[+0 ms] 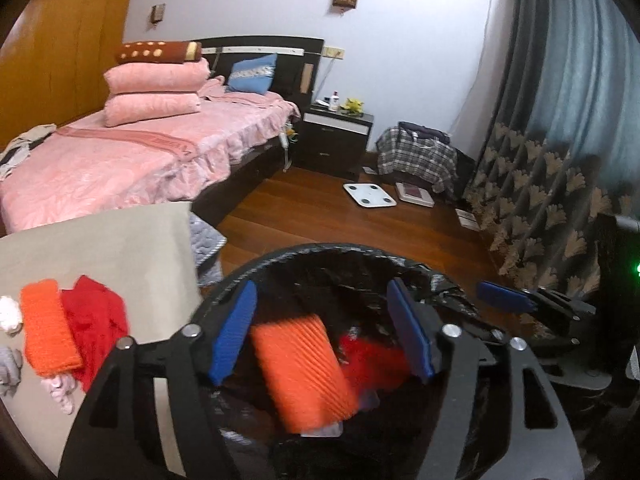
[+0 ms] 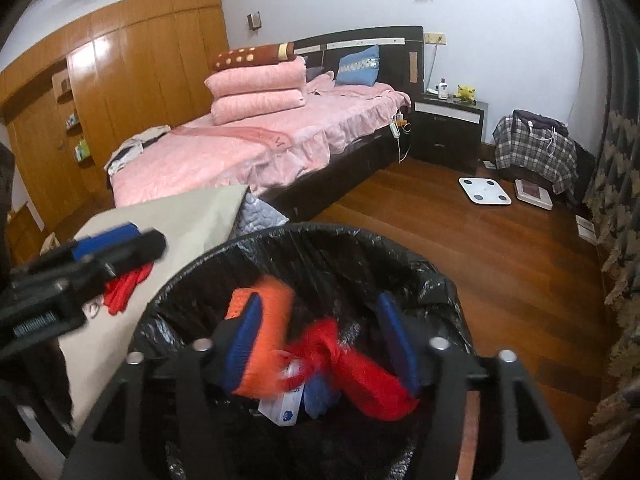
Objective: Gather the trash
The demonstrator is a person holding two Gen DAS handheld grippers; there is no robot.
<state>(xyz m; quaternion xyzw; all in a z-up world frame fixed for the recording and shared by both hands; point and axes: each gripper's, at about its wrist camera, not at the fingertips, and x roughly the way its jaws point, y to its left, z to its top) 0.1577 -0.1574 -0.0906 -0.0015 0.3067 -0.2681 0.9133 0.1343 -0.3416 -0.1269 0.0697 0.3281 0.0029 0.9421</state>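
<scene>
Left wrist view had the left gripper [image 1: 320,328] poised over the mouth of the bin [image 1: 280,256], its blue pads spread apart with nothing pressed between them. An orange cloth [image 1: 300,372] showed blurred beneath the gap, inside the black liner, with a red cloth [image 1: 372,360] beside it. That placement looked like a release over the opening, so the pieces would land in the bag rather than on the floor.

The right gripper [image 2: 320,340] was likewise spread wide above the same bin, the red piece lying loose between its pads, over a white carton [image 2: 286,404].

The orange cloth's long axis ran from the bin's far-left rim down toward its near-right side, tilted. More pieces waited on the beige table [image 1: 132,240], near its left edge: another orange strip [image 1: 46,328], lying lengthwise away from the camera, and a crumpled red cloth [image 1: 96,320].
</scene>
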